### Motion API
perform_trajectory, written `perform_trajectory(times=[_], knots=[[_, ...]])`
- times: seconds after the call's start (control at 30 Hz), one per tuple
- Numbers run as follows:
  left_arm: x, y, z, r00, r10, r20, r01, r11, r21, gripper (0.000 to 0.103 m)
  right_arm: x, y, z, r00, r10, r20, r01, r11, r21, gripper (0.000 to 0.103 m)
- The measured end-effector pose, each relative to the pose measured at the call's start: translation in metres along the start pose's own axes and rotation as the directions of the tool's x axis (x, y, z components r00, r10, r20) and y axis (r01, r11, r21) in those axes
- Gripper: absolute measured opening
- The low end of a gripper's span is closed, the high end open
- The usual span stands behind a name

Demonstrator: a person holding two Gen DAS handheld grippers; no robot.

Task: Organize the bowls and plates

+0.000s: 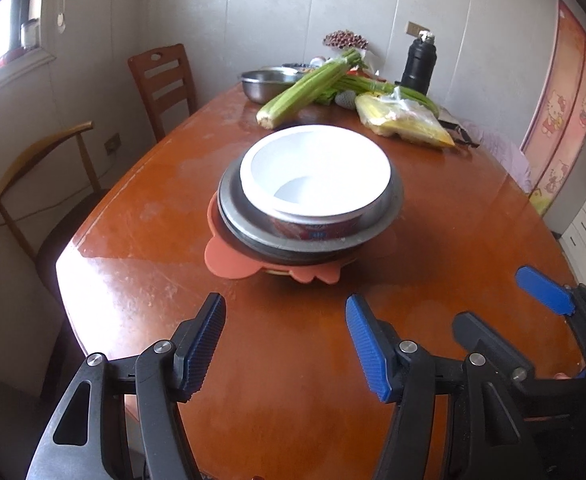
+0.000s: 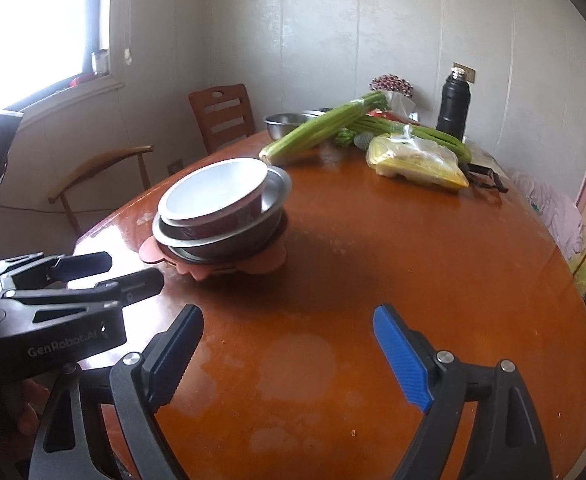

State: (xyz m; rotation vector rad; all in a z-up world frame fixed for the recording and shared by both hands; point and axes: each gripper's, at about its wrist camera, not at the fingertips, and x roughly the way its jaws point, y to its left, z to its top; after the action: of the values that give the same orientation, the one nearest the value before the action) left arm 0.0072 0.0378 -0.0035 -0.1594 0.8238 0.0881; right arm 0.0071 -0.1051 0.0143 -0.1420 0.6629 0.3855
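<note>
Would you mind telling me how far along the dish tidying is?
Looks done: white bowl nested in steel bowls on a pink plate. In hand: nothing; left tongs and right tongs are open, empty. Possibly left: the far steel bowl beside the celery.

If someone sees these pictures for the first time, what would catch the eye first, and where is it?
First the stack of dishes in the middle of the wooden table: a white bowl nested in metal bowls on an orange mat. Next the two open grippers low in the foreground, left gripper and right gripper, both empty. At the far end lie a bunch of celery and a black flask.
</note>
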Motion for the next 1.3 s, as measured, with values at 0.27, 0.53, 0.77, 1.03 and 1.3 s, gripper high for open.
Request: perform_trajectory(times=[0.27, 0.53, 0.77, 1.03, 1.3], knots=[[0.0046, 0.0039, -0.0007, 1.000, 0.002, -0.018, -0.002, 1.000, 0.000, 0.064, -0.0014, -0.0009, -0.0007, 1.000, 0.005, -0.003, -0.005, 1.000, 0.011, 0.087], [0.0072, 0.0047, 0.0005, 1.000, 0.002, -0.029, -0.002, 1.000, 0.004, 0.064, -0.0010, 0.0027, 0.0008, 1.000, -0.002, -0.007, 0.002, 1.000, 0.006, 0.087], [0.0091, 0.0040, 0.0008, 1.000, 0.004, -0.031, -0.004, 1.000, 0.011, 0.064, 0.0023, 0.0026, 0.0000, 1.000, 0.006, -0.021, -0.006, 1.000, 0.019, 0.087], [0.0083, -0.0002, 0.0000, 1.000, 0.008, -0.029, -0.008, 1.000, 0.024, 0.064, 0.0019, 0.0012, 0.0001, 1.000, -0.001, -0.024, 0.001, 1.000, 0.023, 0.087], [0.0085, -0.0008, 0.0003, 0.999, 0.024, -0.027, -0.023, 0.999, 0.028, 0.064, 0.0024, 0.0005, -0.0010, 0.999, -0.005, -0.032, 0.005, 1.000, 0.024, 0.087]])
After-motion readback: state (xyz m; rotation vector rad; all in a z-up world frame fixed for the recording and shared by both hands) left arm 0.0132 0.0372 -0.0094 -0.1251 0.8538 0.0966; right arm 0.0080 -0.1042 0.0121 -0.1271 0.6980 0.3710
